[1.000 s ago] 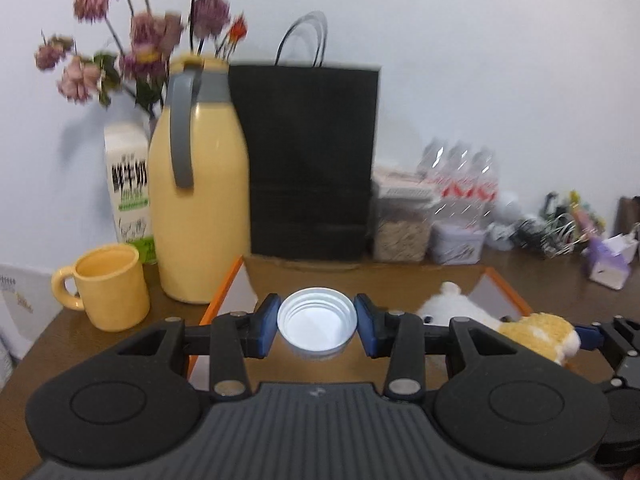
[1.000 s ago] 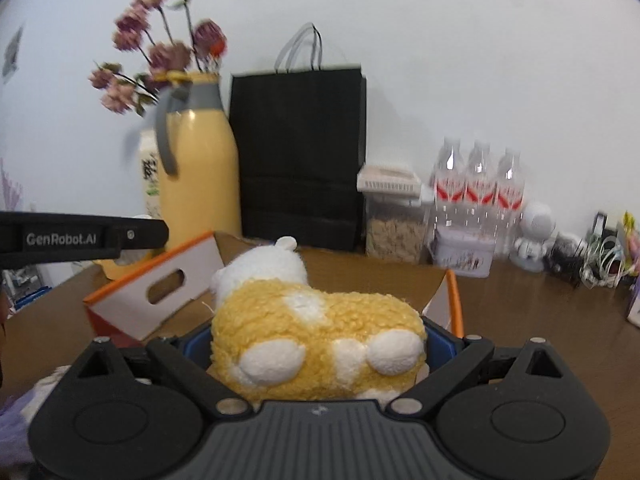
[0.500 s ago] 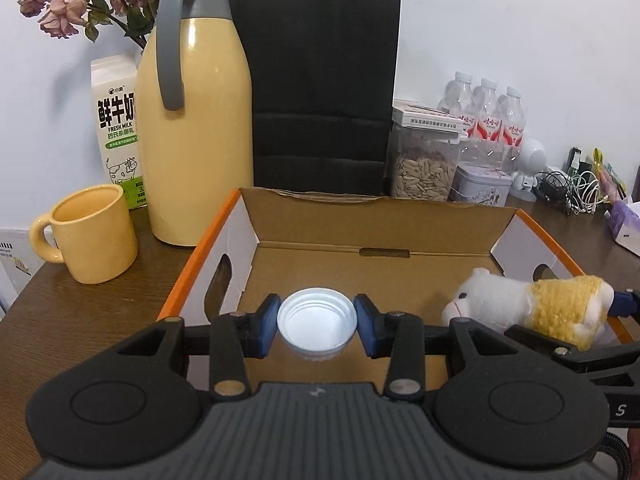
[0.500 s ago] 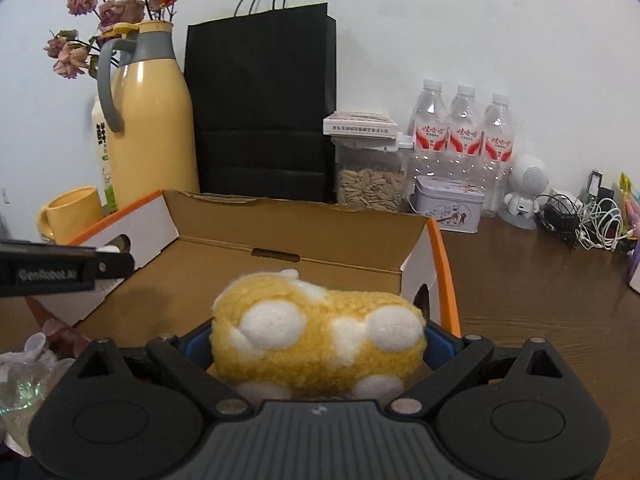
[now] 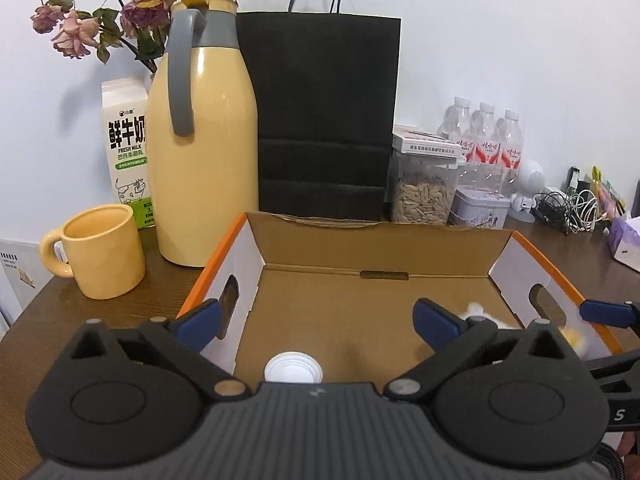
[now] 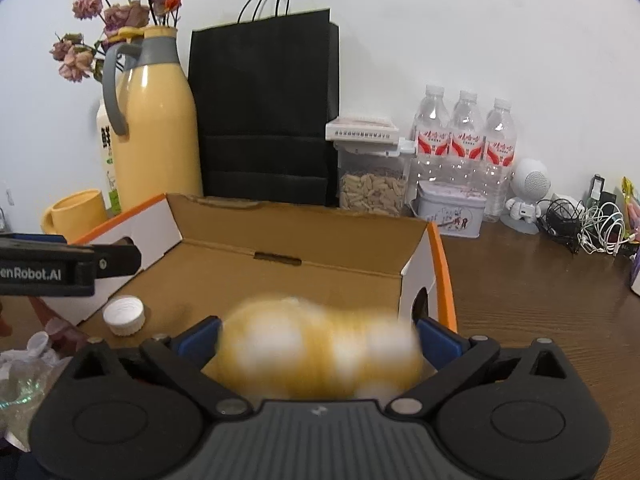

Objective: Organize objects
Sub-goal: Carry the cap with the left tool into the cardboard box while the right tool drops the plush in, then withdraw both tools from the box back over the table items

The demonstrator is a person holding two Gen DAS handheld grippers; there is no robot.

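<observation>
Your left gripper was opening, cap free on box floor near left wall, right gripper jaws spread around blurred plush, grip uncertain.

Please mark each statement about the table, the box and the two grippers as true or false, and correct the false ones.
1. The white cap lies on the floor of the cardboard box. True.
2. The left gripper pinches the white cap. False: its jaws are opening and stand wide, with the cap loose below them.
3. The yellow plush toy sits between the fingers of the right gripper. True; it is blurred, so whether the pads press on it cannot be told.
4. The yellow mug stands inside the box. False: it stands on the table, outside the box, beside the yellow thermos.
5. The black paper bag stands behind the box. True.
</observation>
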